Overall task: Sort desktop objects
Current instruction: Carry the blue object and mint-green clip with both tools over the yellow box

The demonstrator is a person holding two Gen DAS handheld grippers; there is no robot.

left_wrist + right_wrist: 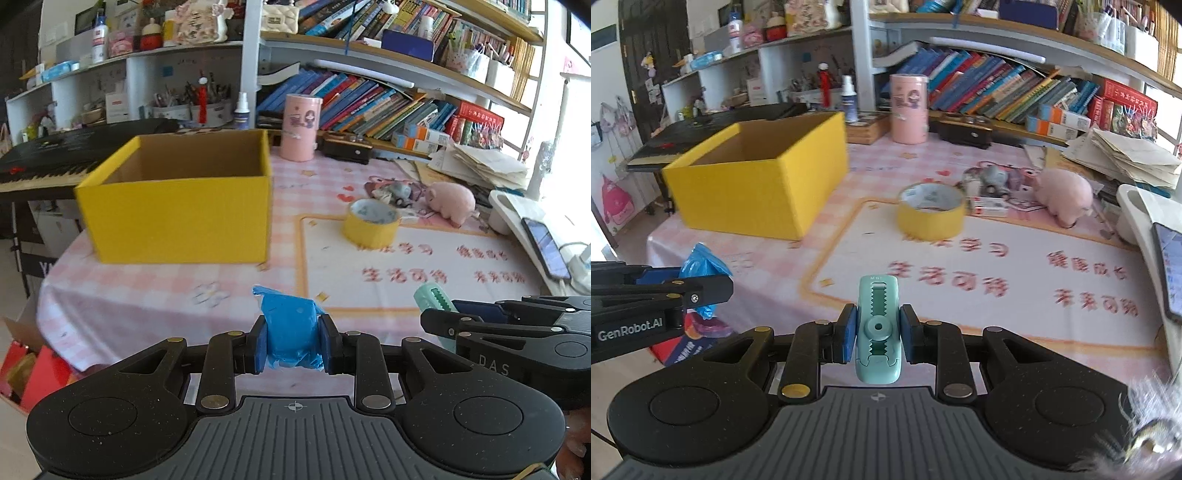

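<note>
My left gripper (293, 341) is shut on a blue plastic packet (290, 326), held above the near edge of the table. It also shows in the right wrist view (703, 264). My right gripper (877, 334) is shut on a mint-green correction tape dispenser (878, 328), held above the table's front; its tip shows in the left wrist view (432, 297). An open yellow cardboard box (177, 218) stands at the table's left, its visible part empty, also in the right wrist view (757, 188). A yellow tape roll (371, 223) and a pink plush pig (452, 201) lie to the right.
The table (147, 295) has a pink checked cloth. A pink cylinder tin (299, 127), a dark box (345, 147), small toys (395, 192) and paper stacks (487, 166) sit toward the back. A phone (546, 247) rests at the right edge. A keyboard (55, 155) stands left; bookshelves behind.
</note>
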